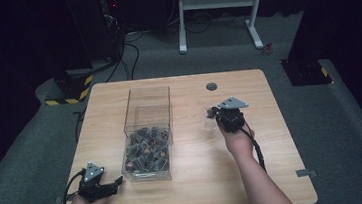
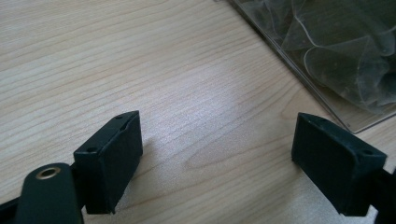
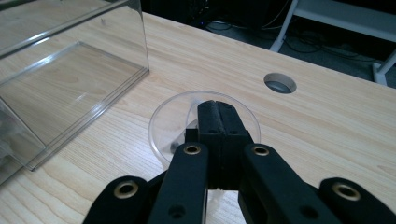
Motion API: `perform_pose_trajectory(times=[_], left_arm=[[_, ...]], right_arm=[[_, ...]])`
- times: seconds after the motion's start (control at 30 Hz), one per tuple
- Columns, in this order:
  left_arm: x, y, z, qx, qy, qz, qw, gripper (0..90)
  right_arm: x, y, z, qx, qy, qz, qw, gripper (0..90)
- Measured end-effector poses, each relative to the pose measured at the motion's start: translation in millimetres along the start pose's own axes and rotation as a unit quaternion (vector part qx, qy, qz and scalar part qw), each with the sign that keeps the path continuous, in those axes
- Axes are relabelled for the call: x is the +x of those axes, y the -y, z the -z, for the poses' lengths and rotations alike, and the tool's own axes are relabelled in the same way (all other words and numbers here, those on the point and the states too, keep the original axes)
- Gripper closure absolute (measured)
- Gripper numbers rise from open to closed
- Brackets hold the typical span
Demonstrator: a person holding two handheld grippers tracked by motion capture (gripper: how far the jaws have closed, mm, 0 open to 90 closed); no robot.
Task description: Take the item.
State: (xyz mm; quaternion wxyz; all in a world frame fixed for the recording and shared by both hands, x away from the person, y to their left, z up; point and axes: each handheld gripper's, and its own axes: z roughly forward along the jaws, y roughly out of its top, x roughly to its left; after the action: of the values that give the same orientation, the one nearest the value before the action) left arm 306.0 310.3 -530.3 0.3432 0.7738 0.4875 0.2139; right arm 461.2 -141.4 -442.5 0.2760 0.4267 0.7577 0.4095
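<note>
Black jaws of the right gripper are pressed together over the near rim of a small clear plastic cup, which stands on the wooden table right of the clear box. Light, thin-walled and slippery, it probably needs a gentle rim hold. Left gripper rests wide open, empty, beside the box's near corner. Nothing blocks the path between cup and box.

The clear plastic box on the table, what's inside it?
The clear plastic box holds a heap of small dark pieces at its near end; its far end looks empty. What lies beneath the heap is covered.
</note>
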Motion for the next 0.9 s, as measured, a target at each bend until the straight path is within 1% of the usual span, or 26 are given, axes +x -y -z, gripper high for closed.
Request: perform_pose_trajectory(times=[0.4,0.5,0.57,0.6,0.7,0.73,0.83,0.9], left_arm=[[-0.2,0.0,0.0,0.000,0.000,0.001,1.0000,16.8],[-0.2,0.0,0.0,0.000,0.000,0.001,1.0000,16.8],[-0.2,0.0,0.0,0.000,0.000,0.001,1.0000,16.8],[-0.2,0.0,-0.1,0.000,0.000,0.001,1.0000,16.8],[-0.2,0.0,0.0,0.000,0.000,0.001,1.0000,16.8],[-0.2,0.0,0.0,0.000,0.000,0.001,1.0000,16.8],[-0.2,0.0,0.0,0.000,0.000,0.001,1.0000,16.8],[-0.2,0.0,0.0,0.000,0.000,0.001,1.0000,16.8]], right_arm=[[-1.7,0.9,-4.2,0.001,0.003,-0.001,1.0000,89.9],[-2.0,0.4,-4.1,-0.001,0.005,-0.004,1.0000,85.1],[-2.0,0.0,-3.9,-0.002,0.005,-0.005,1.0000,84.1],[-1.9,-0.7,-3.0,-0.006,0.006,-0.003,1.0000,81.8],[-0.3,-1.4,-0.9,-0.008,0.005,-0.007,0.9999,76.9],[-0.2,-1.6,-0.4,-0.009,0.003,-0.005,0.9999,75.4],[2.3,-1.2,2.4,-0.007,-0.001,-0.012,0.9999,70.6],[3.8,-0.6,3.8,-0.008,-0.004,-0.011,0.9999,67.6]])
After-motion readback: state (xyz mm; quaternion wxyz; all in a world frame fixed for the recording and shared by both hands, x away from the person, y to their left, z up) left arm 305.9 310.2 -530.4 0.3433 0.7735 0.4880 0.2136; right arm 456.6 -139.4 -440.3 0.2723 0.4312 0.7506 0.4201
